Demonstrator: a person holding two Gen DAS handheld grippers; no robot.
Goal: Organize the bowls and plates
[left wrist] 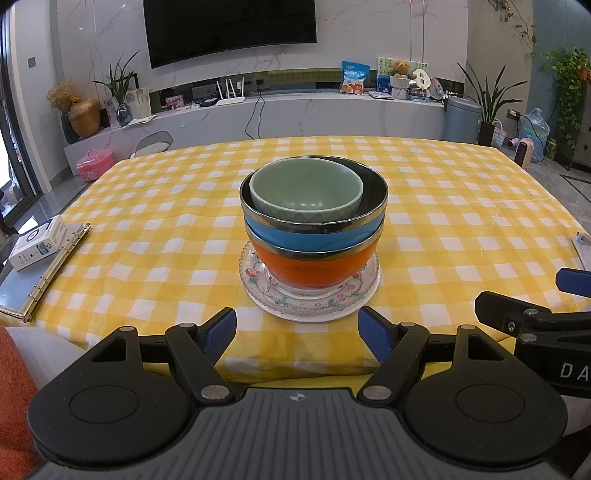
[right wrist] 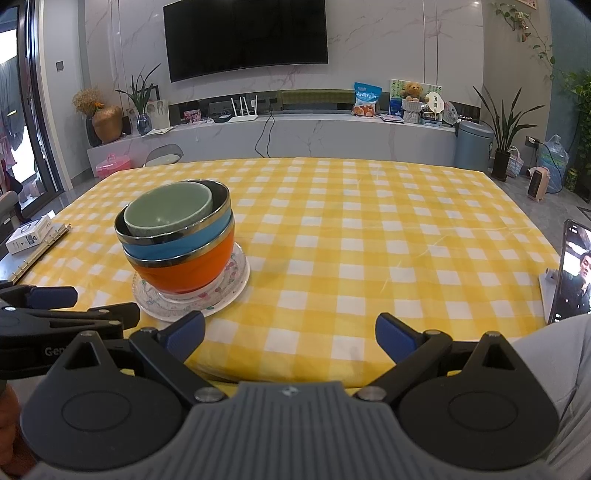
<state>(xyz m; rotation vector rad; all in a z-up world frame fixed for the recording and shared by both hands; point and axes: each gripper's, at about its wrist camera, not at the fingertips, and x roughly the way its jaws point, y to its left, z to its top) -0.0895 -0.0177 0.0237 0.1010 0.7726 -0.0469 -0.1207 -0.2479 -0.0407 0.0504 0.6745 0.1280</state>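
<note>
Living room: wall television point(left wrist: 229, 29), houseplants point(left wrist: 489, 99)

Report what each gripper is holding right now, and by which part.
Nothing is held. The left gripper and right gripper are both open and empty, short of the bowl stack on the glass plate.

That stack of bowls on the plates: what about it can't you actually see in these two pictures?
- Blue bowl and orange bowl: insides hidden in both views by the bowls nested above.
- Glass plate: centre covered by the orange bowl.
- White plate: only a rim sliver shows beneath the glass plate.
</note>
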